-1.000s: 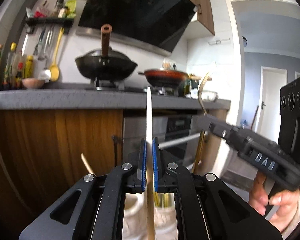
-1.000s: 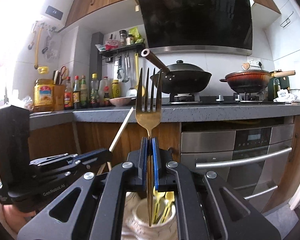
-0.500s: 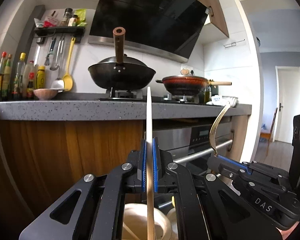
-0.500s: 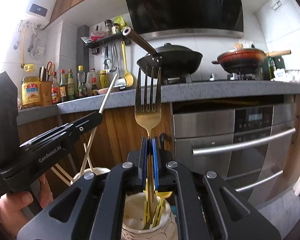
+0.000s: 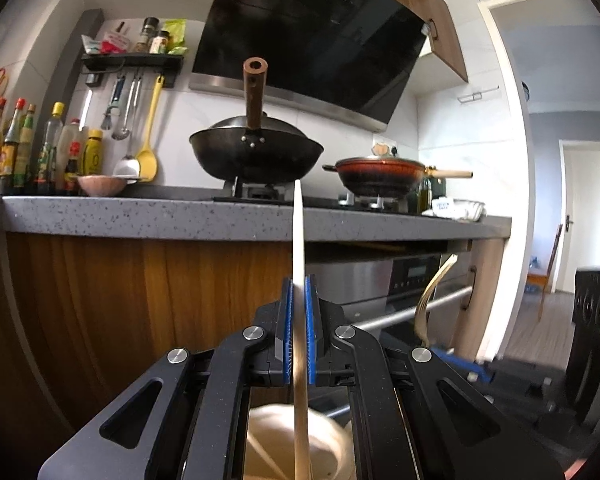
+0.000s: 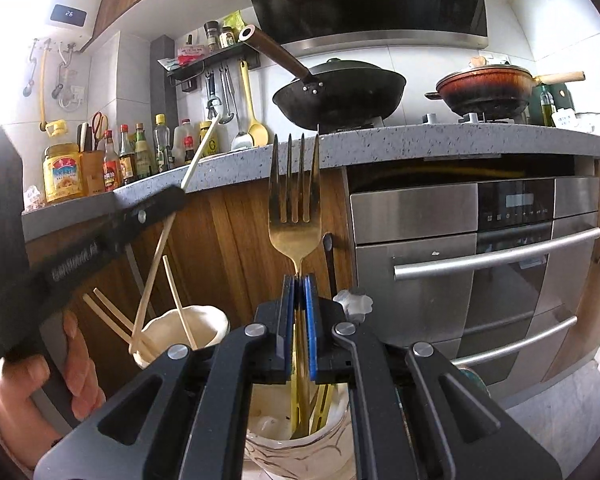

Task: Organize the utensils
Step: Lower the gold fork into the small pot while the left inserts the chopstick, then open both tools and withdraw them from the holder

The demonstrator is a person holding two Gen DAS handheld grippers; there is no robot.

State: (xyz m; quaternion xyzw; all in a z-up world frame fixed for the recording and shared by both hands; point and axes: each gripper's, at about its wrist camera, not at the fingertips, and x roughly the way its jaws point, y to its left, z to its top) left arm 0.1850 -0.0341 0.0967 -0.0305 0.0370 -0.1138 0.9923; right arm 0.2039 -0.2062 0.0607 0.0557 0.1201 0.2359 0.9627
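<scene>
Both grippers lower than before. Left gripper (image 5: pixel 299 312) pinches 1 chopstick (image 5: pixel 297 240) over cream cup (image 6: pixel 180 330) holding 3 chopsticks (image 6: pixel 172 296); right gripper (image 6: pixel 299 312) clamps 1 gold fork (image 6: pixel 296 216) above patterned cup (image 6: pixel 296 452).

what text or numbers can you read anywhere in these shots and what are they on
"26": lit display on the white wall unit, top left of the right wrist view.
Raised lettering on the left gripper body: blurred, unreadable.
Yellow jar label: red characters, too small to read.
Sauce bottles labels: too small.
Oven panel symbols: too small.
</scene>
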